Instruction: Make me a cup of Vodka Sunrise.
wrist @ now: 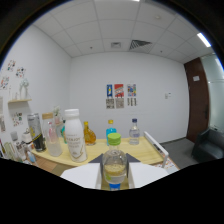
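Note:
A small clear bottle [114, 167] with a green cap and yellowish liquid stands upright between my fingers. My gripper [114, 175] is shut on it, the dark pads [97, 161] pressing its sides. Beyond it a wooden table [147, 150] carries a row of drinks: a tall white bottle [74, 134], a clear bottle [52, 136], a dark can [36, 132], an amber bottle [89, 134], a blue-capped bottle [110, 128] and a clear water bottle [133, 132]. The held bottle's lower part is hidden.
Small items crowd the table's left end below a wall shelf [17, 102]. Posters [120, 96] hang on the far wall. A dark door [197, 100] and a dark chair [207, 145] stand at the right.

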Motion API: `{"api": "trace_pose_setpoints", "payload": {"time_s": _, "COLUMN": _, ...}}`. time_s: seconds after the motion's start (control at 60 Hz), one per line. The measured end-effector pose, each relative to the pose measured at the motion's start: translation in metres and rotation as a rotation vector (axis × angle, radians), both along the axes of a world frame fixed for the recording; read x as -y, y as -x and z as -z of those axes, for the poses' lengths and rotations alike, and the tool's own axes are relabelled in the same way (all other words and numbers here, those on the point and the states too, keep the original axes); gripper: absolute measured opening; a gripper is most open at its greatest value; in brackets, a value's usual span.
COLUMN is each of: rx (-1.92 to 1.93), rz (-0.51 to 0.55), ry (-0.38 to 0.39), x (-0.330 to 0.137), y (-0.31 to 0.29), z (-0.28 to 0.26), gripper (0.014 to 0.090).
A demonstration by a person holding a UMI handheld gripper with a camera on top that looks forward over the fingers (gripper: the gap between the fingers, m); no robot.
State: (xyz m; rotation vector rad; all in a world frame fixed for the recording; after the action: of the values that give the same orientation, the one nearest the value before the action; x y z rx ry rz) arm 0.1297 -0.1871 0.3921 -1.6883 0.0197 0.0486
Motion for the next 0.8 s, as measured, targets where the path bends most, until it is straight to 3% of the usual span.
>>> {"api": "trace_pose_setpoints", "payload": {"time_s": 0.367, "rx": 0.033, "rz": 0.005, "ry": 0.243, "x": 0.034, "y": 0.01, "z": 0.176, "gripper": 0.0355}}
{"api": "trace_pose_setpoints", "payload": {"time_s": 0.567, "rx": 0.218, "rz": -0.004, "ry": 0.311, "x": 0.025, "y": 0.009, "z": 0.223, "gripper": 0.0355}}
{"api": "trace_pose_setpoints", "payload": {"time_s": 0.8, "rx": 0.74, "rz": -0.039, "ry": 0.33, "x": 0.02, "y": -0.003, "z": 0.231, "gripper": 0.0354}}
